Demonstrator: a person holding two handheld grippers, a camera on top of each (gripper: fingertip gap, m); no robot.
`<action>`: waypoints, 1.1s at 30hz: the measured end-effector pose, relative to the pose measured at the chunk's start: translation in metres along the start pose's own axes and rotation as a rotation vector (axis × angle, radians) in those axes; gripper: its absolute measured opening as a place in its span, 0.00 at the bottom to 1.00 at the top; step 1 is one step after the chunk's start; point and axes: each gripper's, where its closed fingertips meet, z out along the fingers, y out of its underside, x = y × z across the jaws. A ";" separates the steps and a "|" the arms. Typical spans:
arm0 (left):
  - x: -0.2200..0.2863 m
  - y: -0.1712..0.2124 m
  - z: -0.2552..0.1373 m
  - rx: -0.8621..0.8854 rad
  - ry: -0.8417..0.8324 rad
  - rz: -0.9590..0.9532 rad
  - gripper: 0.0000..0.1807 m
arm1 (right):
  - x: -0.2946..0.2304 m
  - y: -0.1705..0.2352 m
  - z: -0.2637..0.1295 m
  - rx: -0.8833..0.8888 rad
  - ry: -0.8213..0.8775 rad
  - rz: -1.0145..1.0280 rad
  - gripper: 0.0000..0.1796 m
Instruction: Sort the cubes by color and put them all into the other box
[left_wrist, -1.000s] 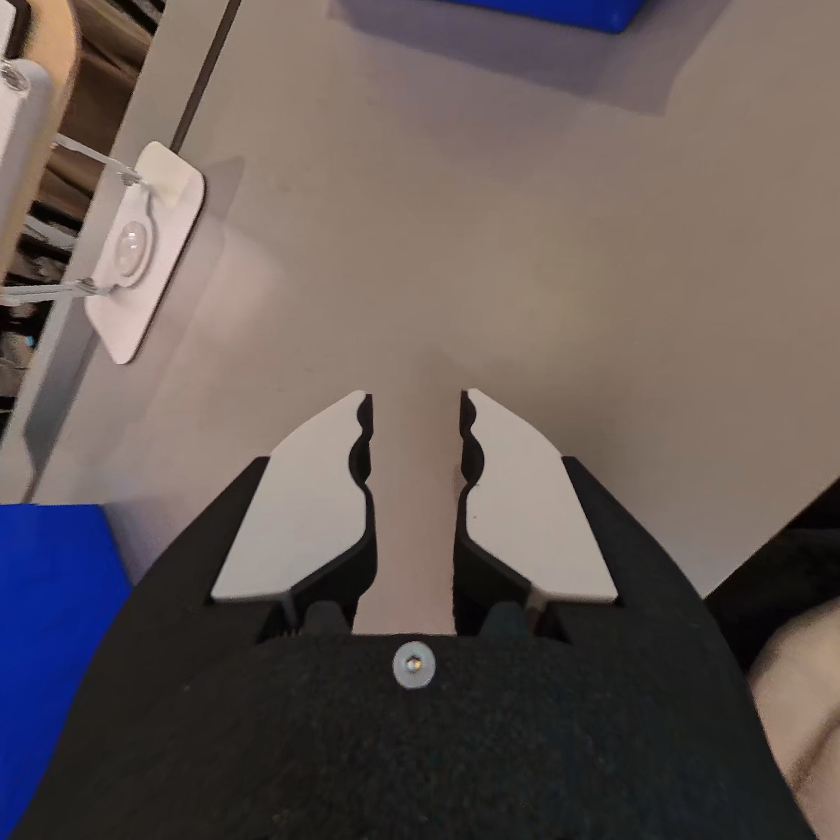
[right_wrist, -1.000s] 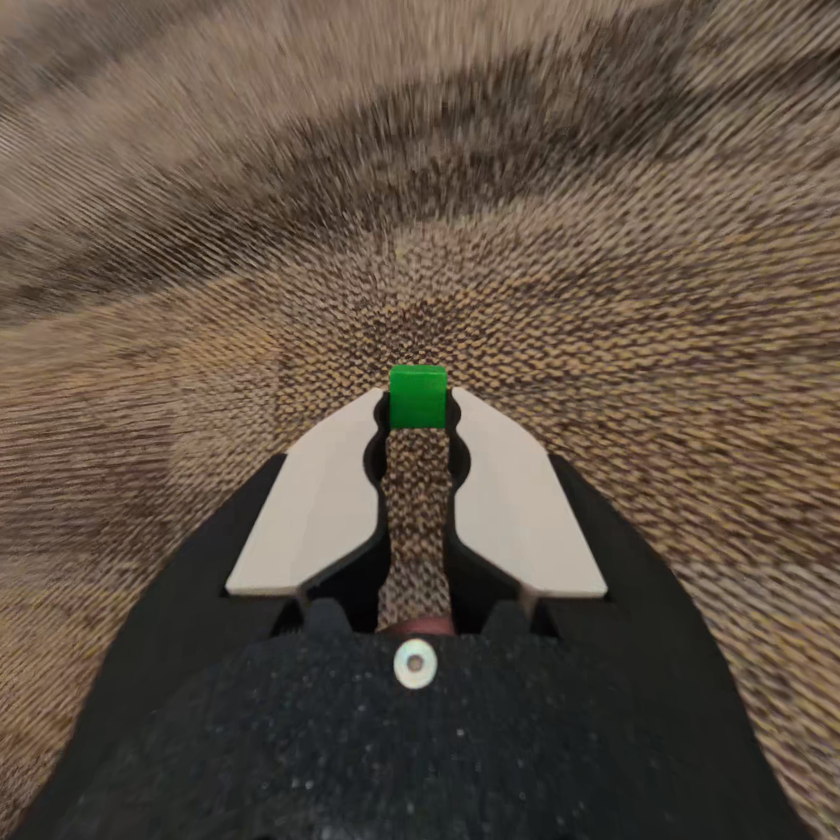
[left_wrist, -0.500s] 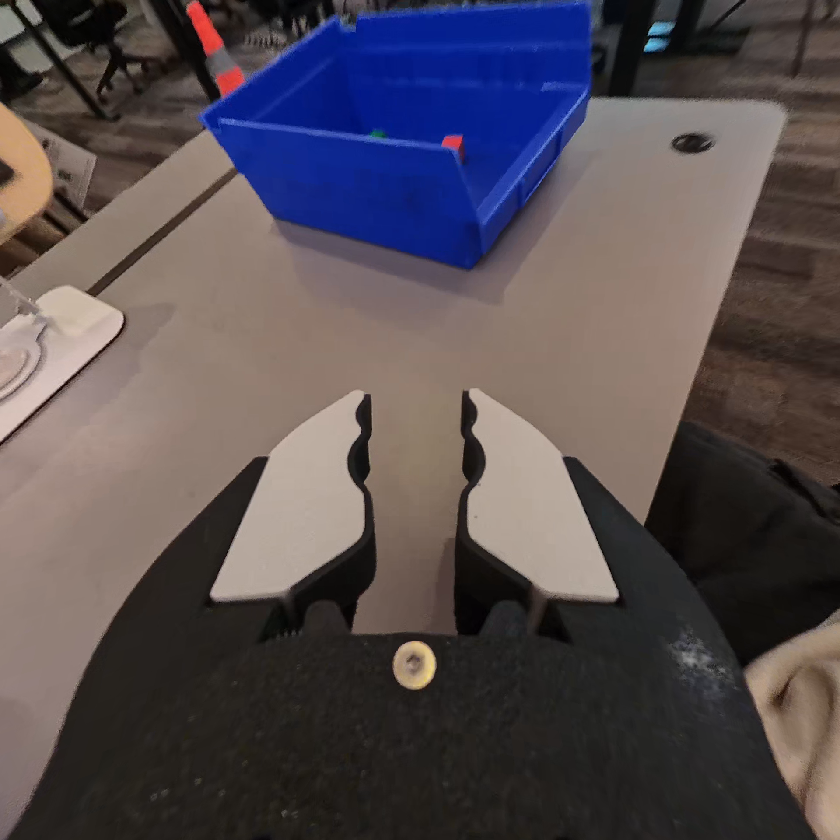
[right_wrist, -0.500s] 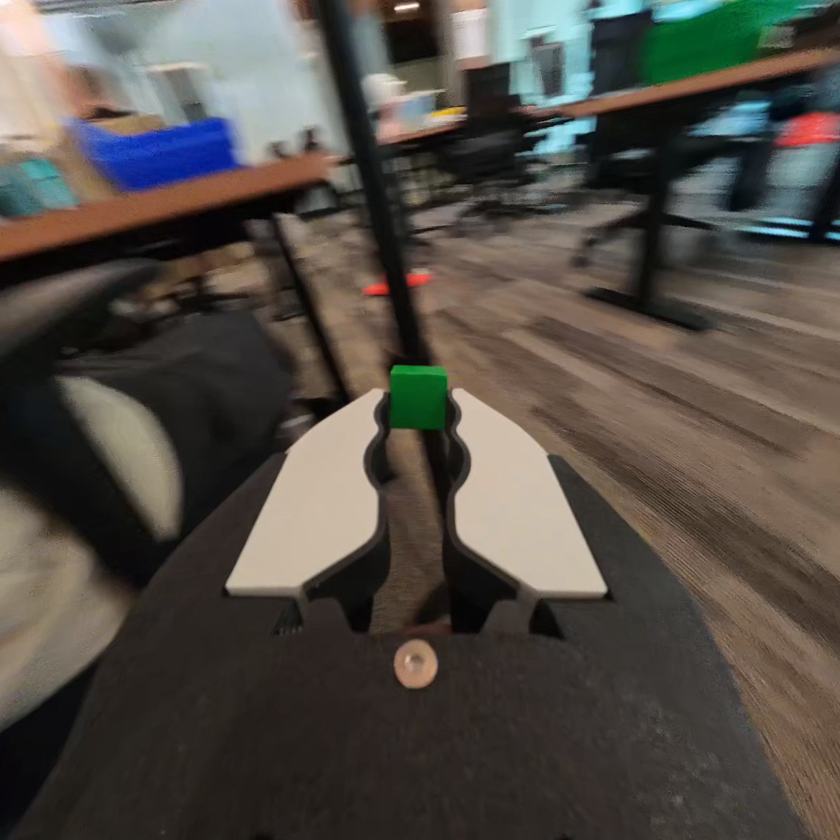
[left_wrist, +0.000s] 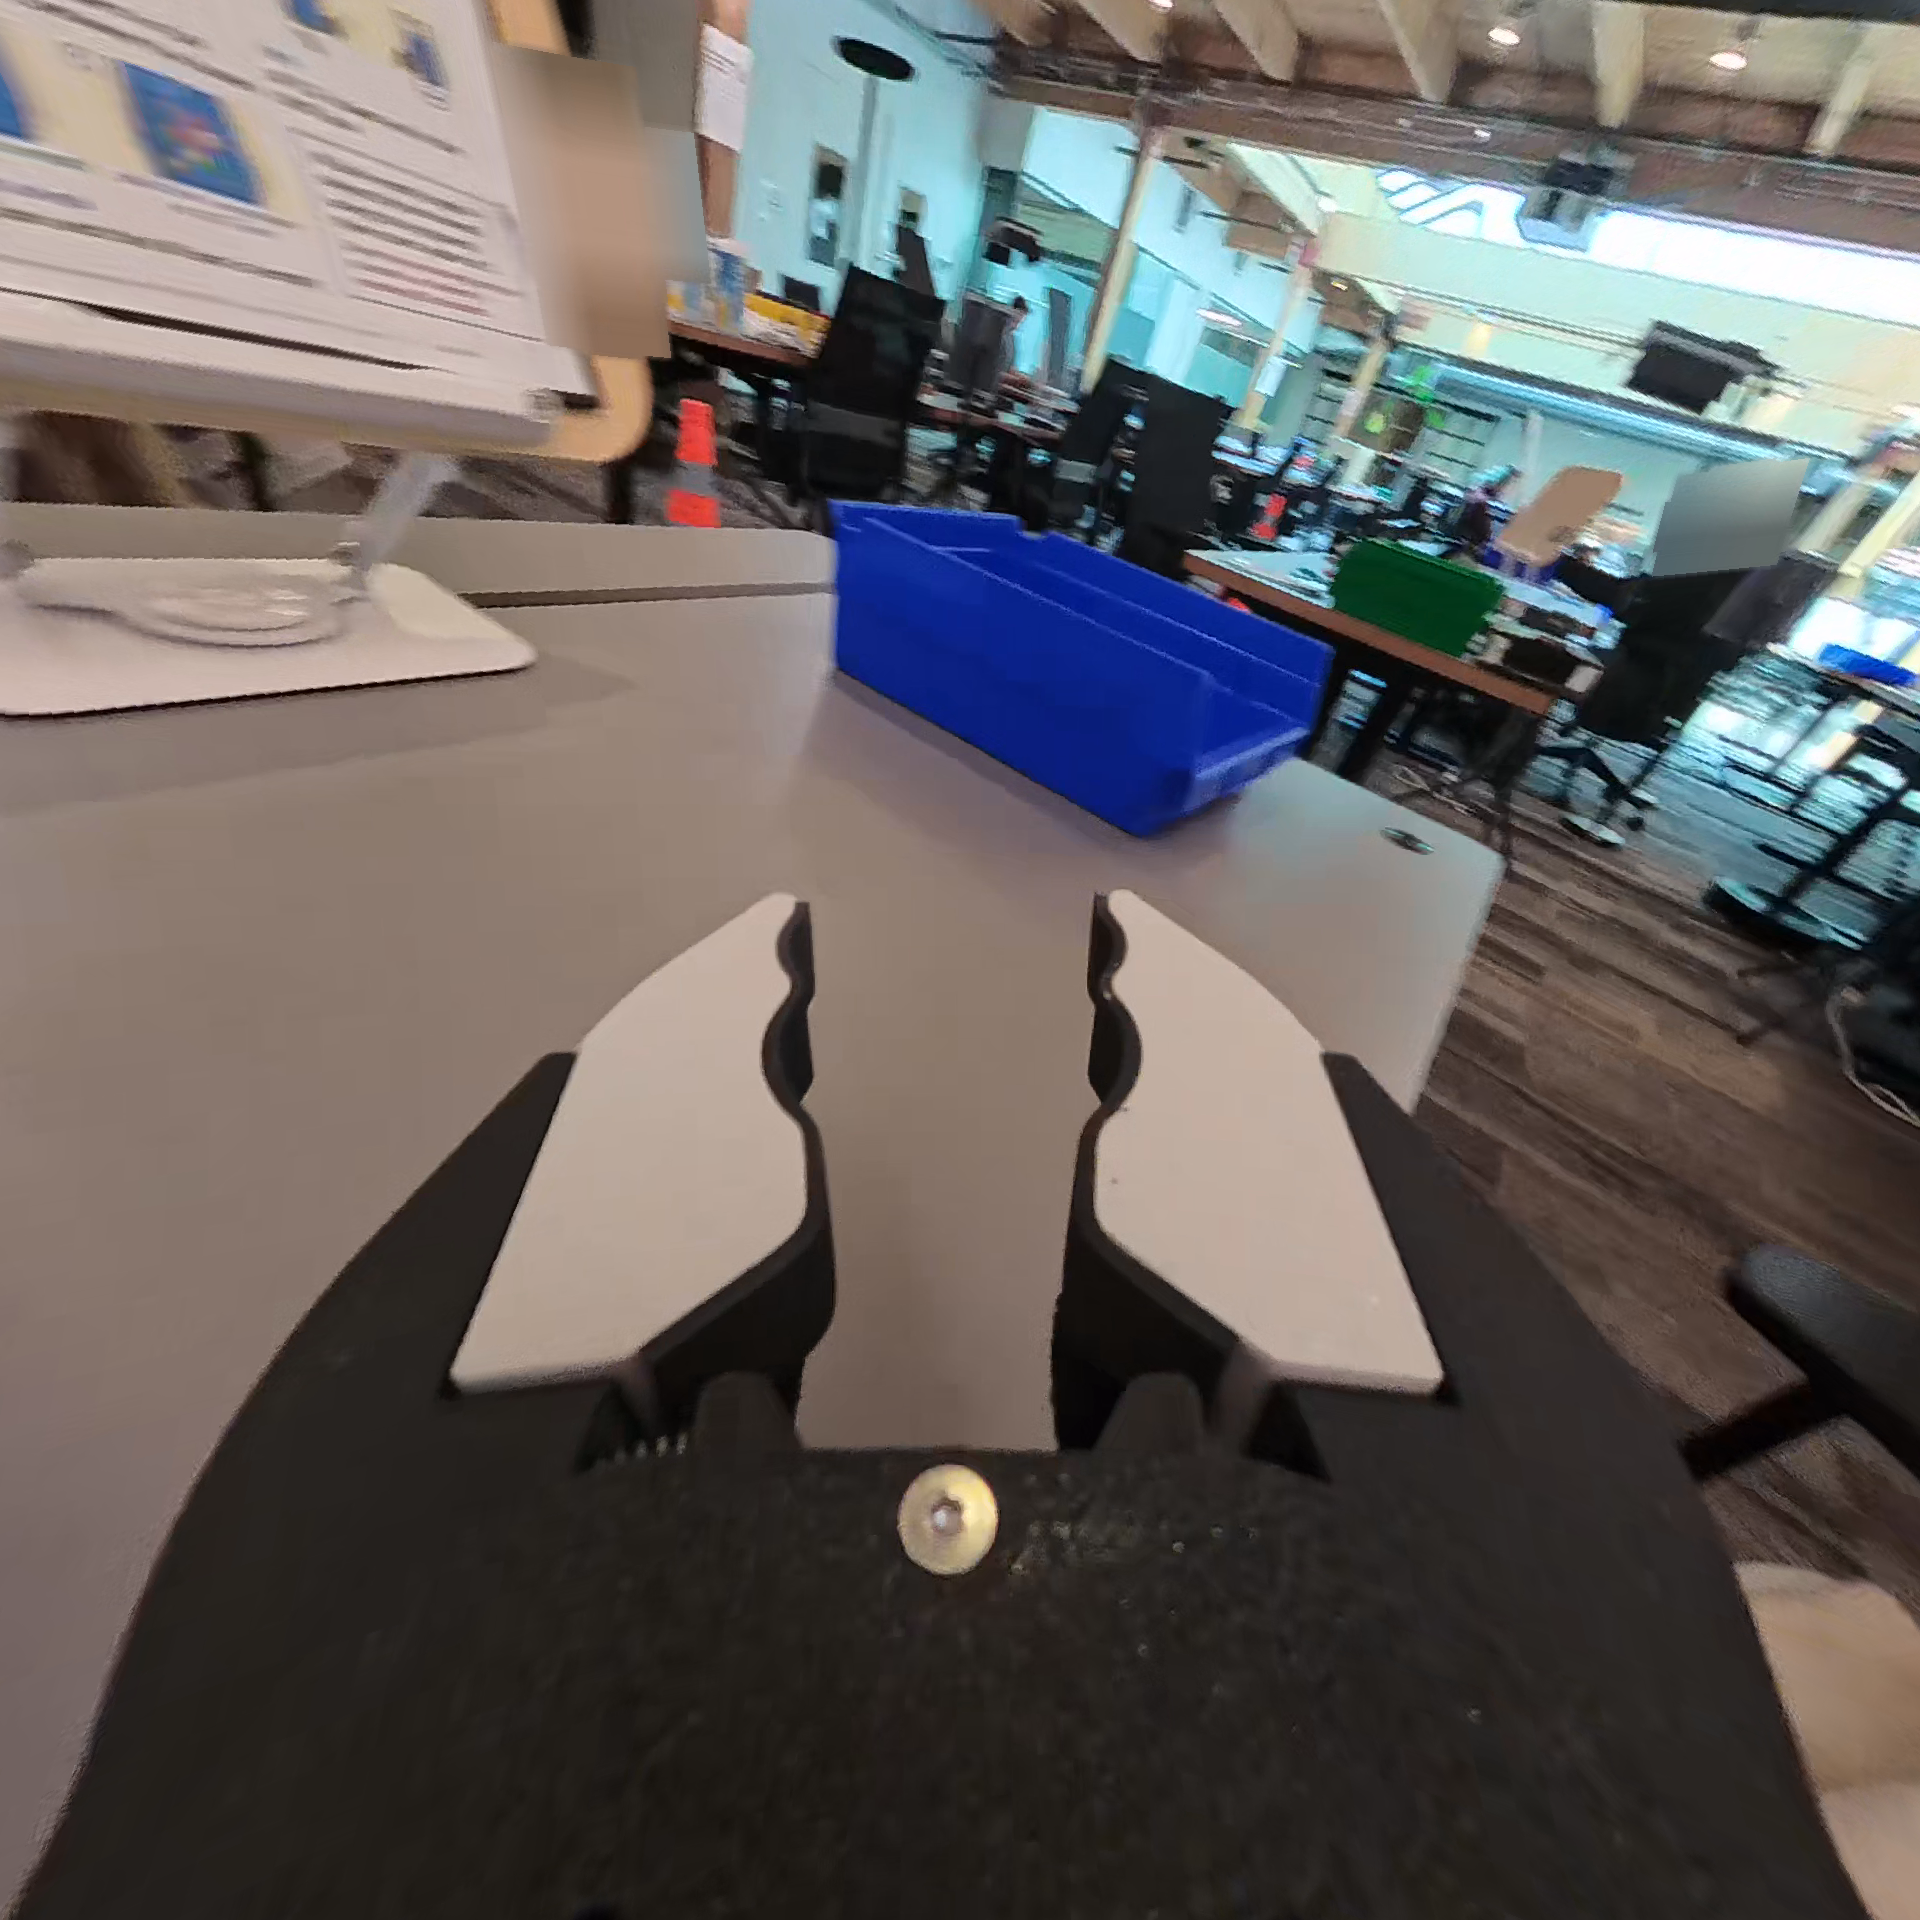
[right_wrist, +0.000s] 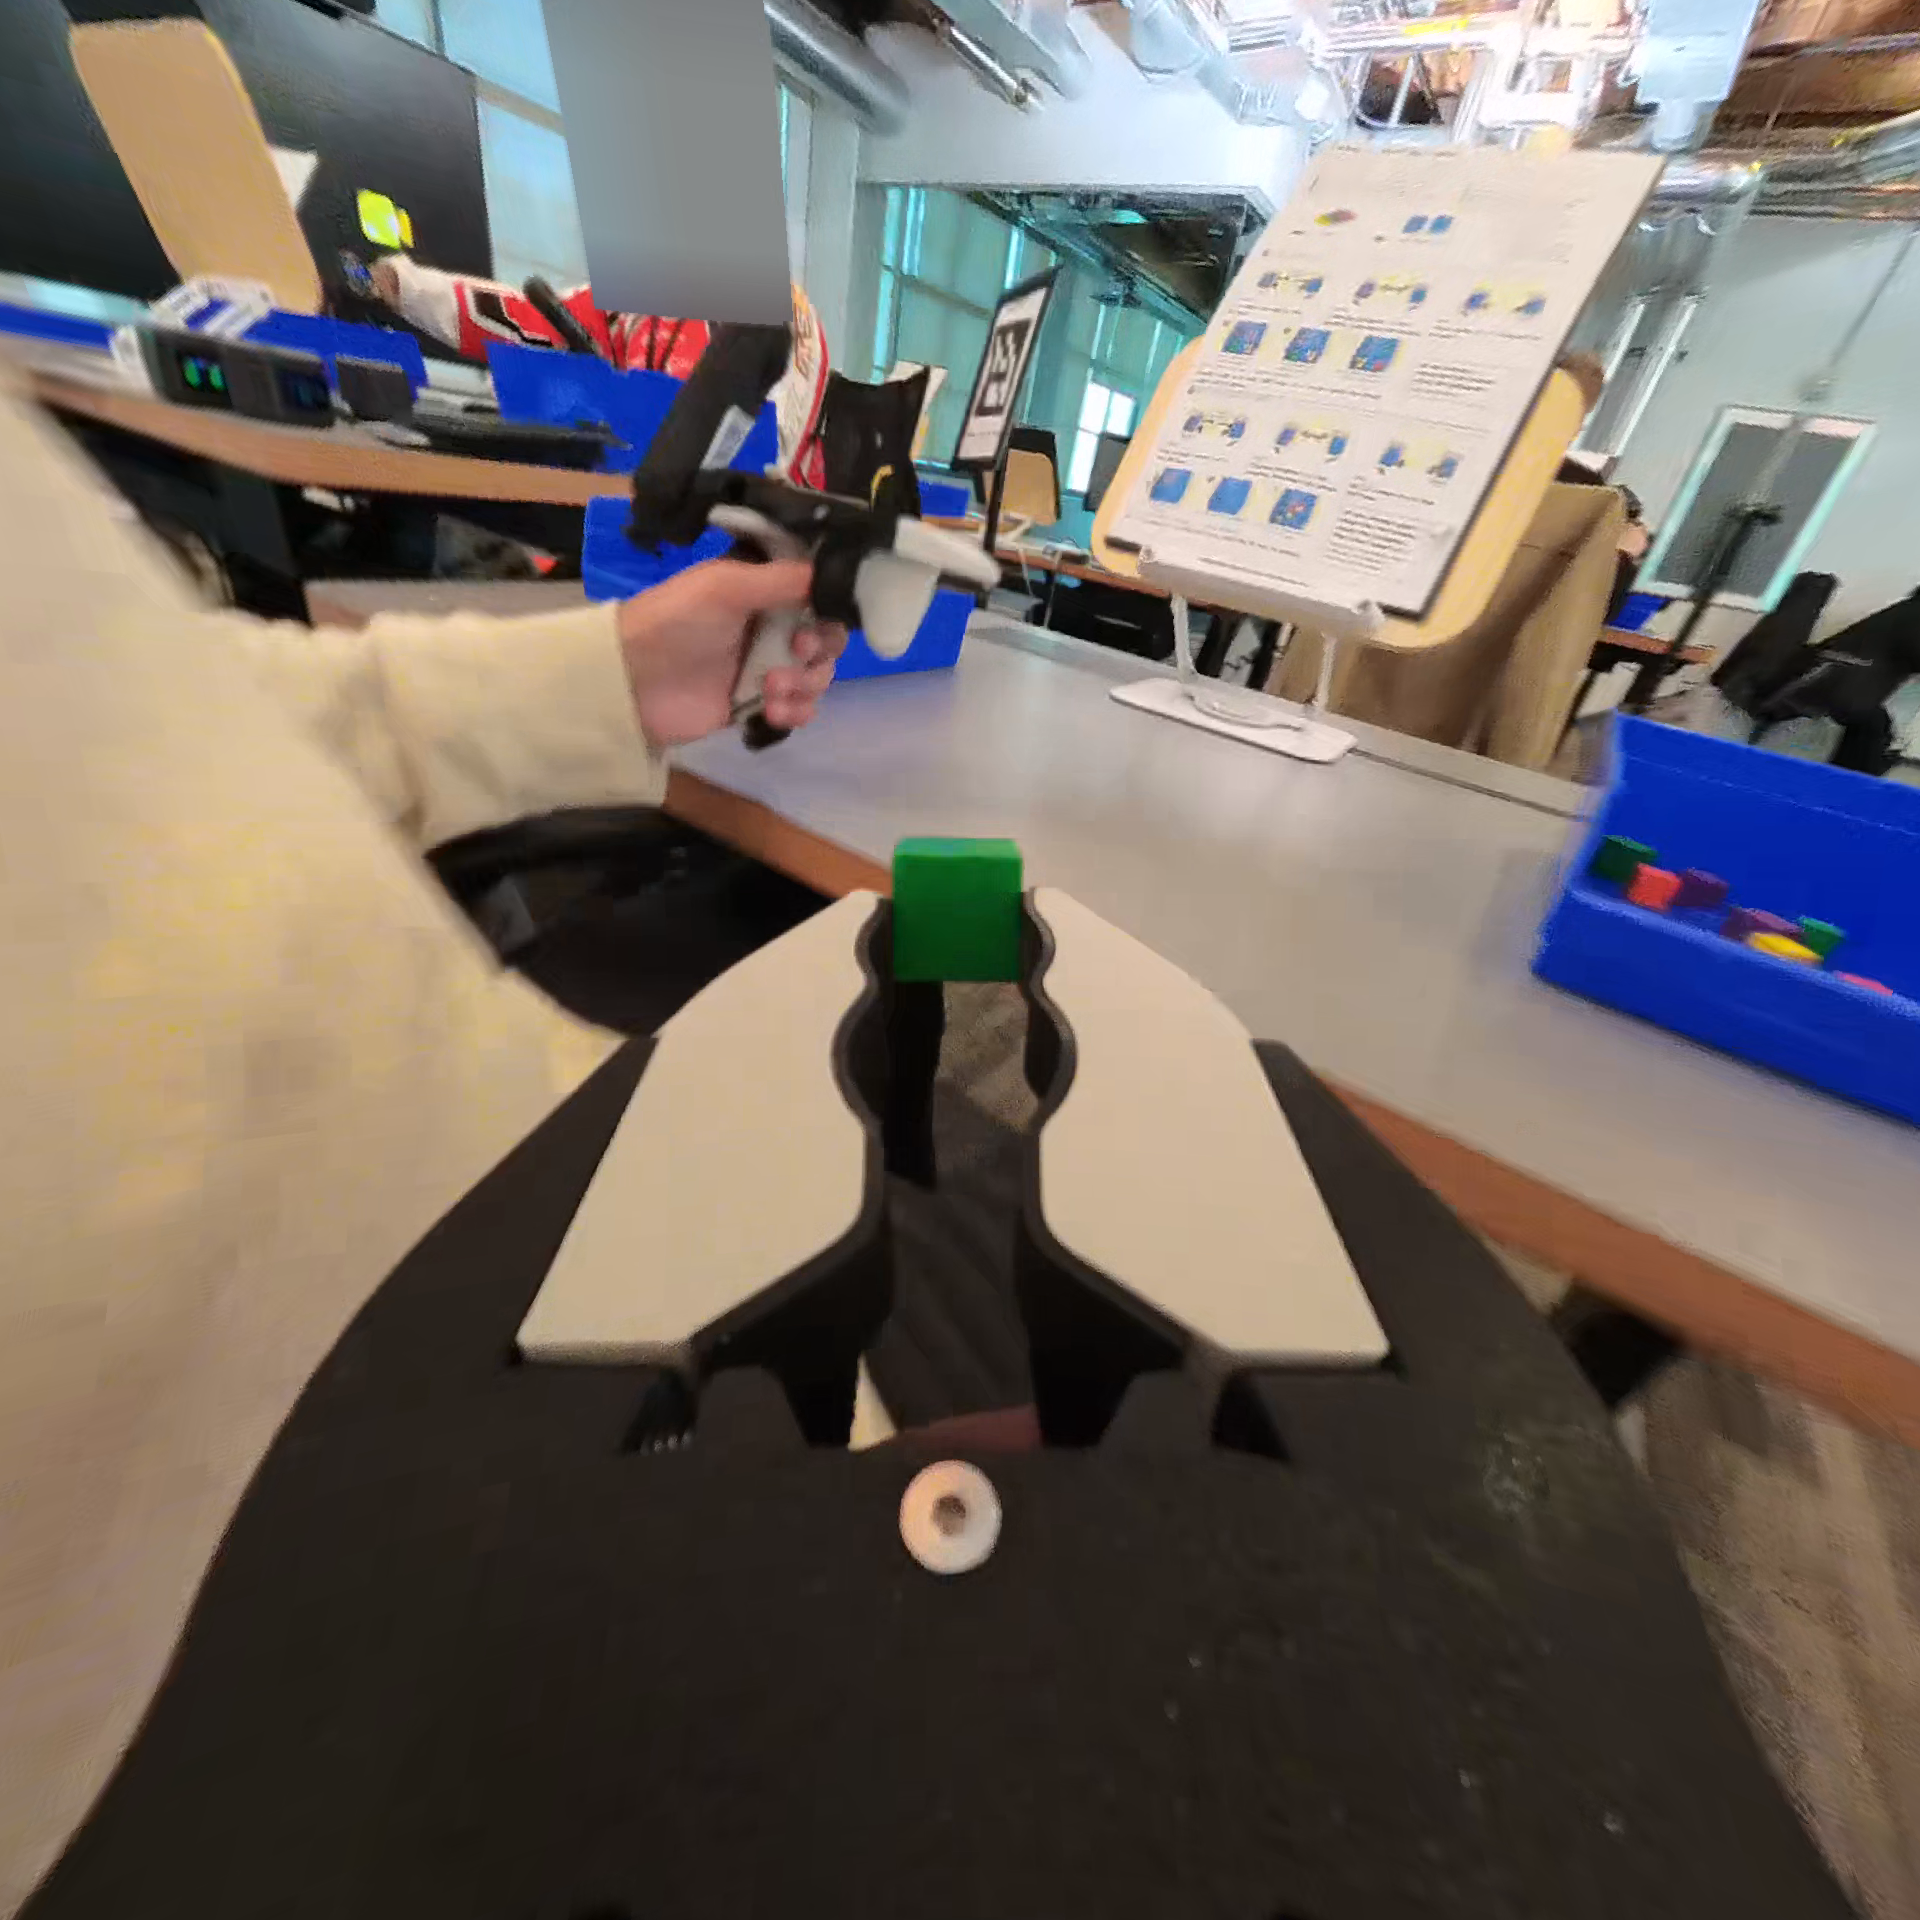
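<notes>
The right gripper (right_wrist: 958, 914) pinches a green cube (right_wrist: 956, 910) between its fingertips, holding it in the air off the near edge of the grey table (right_wrist: 1299, 894). The cube is plain bright green with sharp edges, its top face and front face showing; the fingers press its two sides. The left gripper (left_wrist: 948, 914) is spread, with bare table top showing through the gap between its two pale fingers (left_wrist: 665, 1153).

Only the right wrist view shows the cube, and only it shows the left gripper from outside: a black and white handle gripped by the person's left hand (right_wrist: 717, 649), raised above the table, with a cream sleeve (right_wrist: 312, 790) reaching in from the left. That view also shows a blue box (right_wrist: 1756, 997) at the right edge, holding loose cubes: at least two green, one red, two purple, a yellow piece and a pinkish one, though blur makes the count uncertain.

The left wrist view shows one blue box (left_wrist: 1049, 665) farther along the table, seen from the side so that its inside is hidden. Both views show one printed instruction sheet on a white stand (right_wrist: 1236, 717), standing on the table well apart from the boxes. I cannot tell whether the two views show the same box.
</notes>
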 end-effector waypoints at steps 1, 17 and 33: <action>-0.012 0.001 -0.004 0.013 -0.043 -0.005 0.28 | 0.013 -0.002 0.030 -0.003 -0.015 0.022 0.12; -0.065 0.001 -0.058 0.046 -0.298 -0.014 0.31 | 0.259 -0.001 0.260 -0.099 0.133 0.157 0.12; -0.089 0.014 -0.014 -0.095 -0.271 -0.001 0.29 | 0.405 0.170 0.283 -1.222 -0.308 -0.013 0.13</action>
